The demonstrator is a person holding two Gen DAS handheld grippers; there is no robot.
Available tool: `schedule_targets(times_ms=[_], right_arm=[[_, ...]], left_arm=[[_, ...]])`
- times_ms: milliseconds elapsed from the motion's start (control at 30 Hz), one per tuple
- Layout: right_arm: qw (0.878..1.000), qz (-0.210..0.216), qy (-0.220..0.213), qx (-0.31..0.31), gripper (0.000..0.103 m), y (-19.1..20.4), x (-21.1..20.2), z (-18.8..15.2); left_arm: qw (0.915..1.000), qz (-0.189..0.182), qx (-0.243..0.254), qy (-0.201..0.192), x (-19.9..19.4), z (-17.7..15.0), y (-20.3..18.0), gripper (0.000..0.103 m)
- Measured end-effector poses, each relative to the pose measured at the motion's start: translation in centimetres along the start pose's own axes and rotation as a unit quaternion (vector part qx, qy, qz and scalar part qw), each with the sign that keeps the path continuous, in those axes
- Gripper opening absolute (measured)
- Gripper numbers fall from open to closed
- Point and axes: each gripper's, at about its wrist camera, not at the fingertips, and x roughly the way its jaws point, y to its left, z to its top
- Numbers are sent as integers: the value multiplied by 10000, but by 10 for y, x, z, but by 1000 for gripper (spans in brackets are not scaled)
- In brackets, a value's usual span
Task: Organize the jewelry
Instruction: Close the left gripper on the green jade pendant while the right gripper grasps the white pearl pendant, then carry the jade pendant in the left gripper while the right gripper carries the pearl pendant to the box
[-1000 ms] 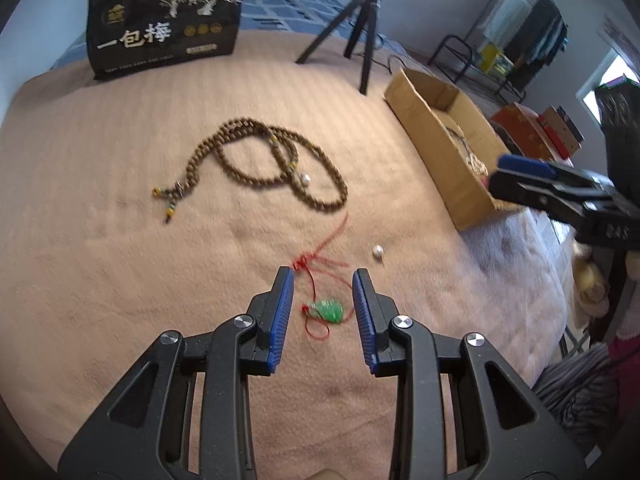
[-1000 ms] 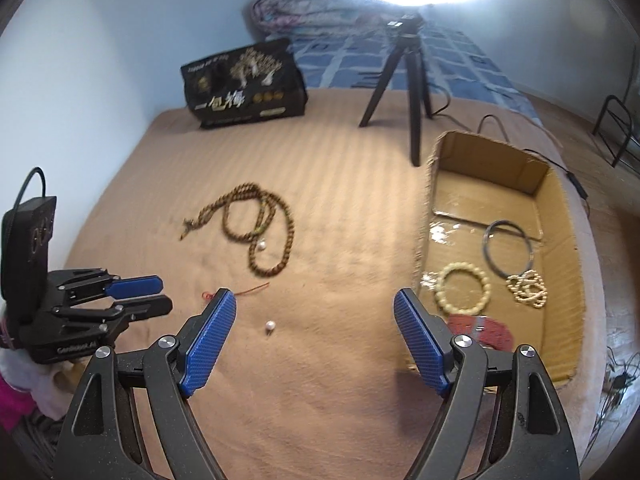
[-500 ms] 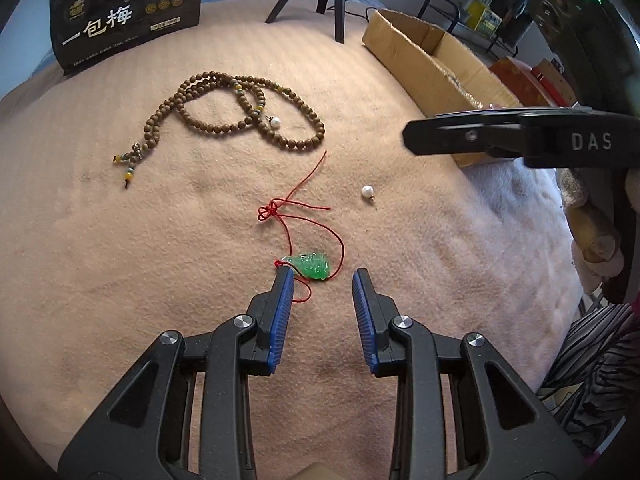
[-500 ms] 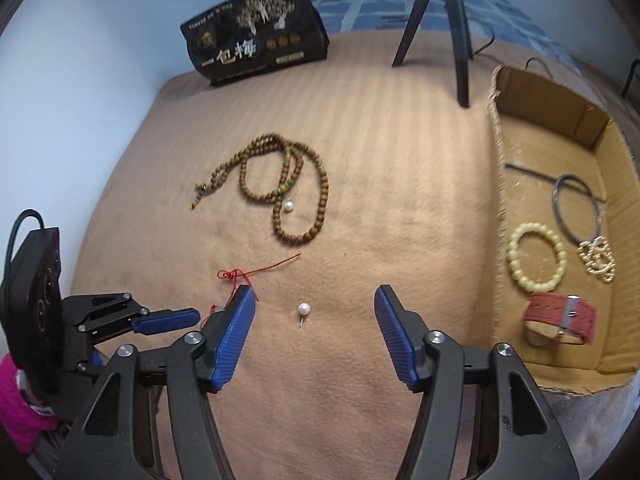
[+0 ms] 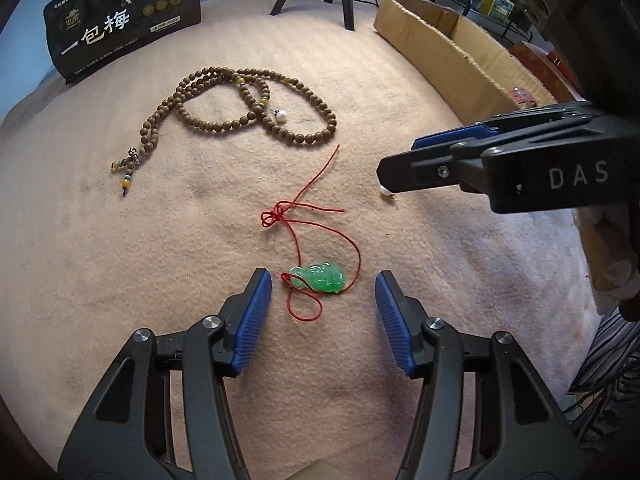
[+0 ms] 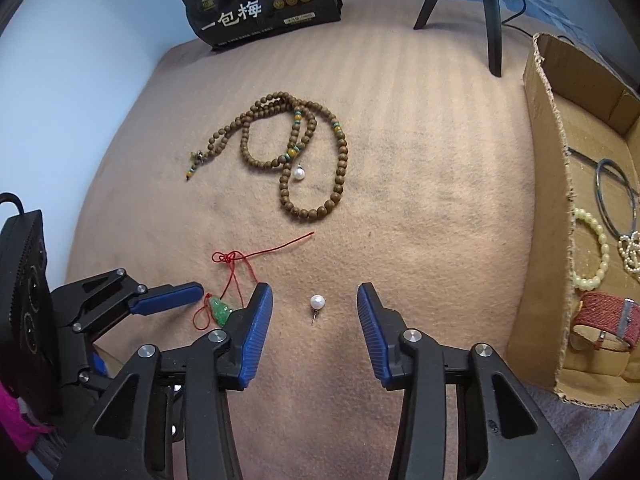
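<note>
The left claw (image 5: 323,308) stands open, its jaws opening around the green pendant (image 5: 320,278), which lies on the bed (image 5: 100,280) near its front edge with red cord (image 5: 316,210) looped about it. The right claw (image 6: 315,320) is also open, jaws closing on the pearl earring (image 6: 317,303) between them, pads not yet touching.

Likely trouble: the round pearl could squirt out or sink into the soft blanket. The thin cord may snag a left pad, or the flat pendant slip. The two claws sit close and might collide. The cardboard box (image 6: 548,184) waits at the bed's right edge.
</note>
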Motion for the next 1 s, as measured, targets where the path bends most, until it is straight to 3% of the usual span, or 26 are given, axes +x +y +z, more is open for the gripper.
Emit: schedule_targets(times_ms=[200,333,700,867,1000], right_arm=[[9999,14,117,-44,36,3,9,1],[9998,-44,175,-104,34,9,16,1],[9982,-409,252,-360,26,29,34,-4],[9969,-568,240,-493,12,38,35,-10],[9971,-520,225,-503,7,36,34,-11]], left_arm=[[10000,-10,32,-10,5,-1,1,55],[10000,37,22,-14,5,-2,3,46],[9999,76,9,-64,3,-5,6,34],[9999,67,-5,-80,3,-4,7,32],[9999,68,-17,-95,3,-5,7,32]])
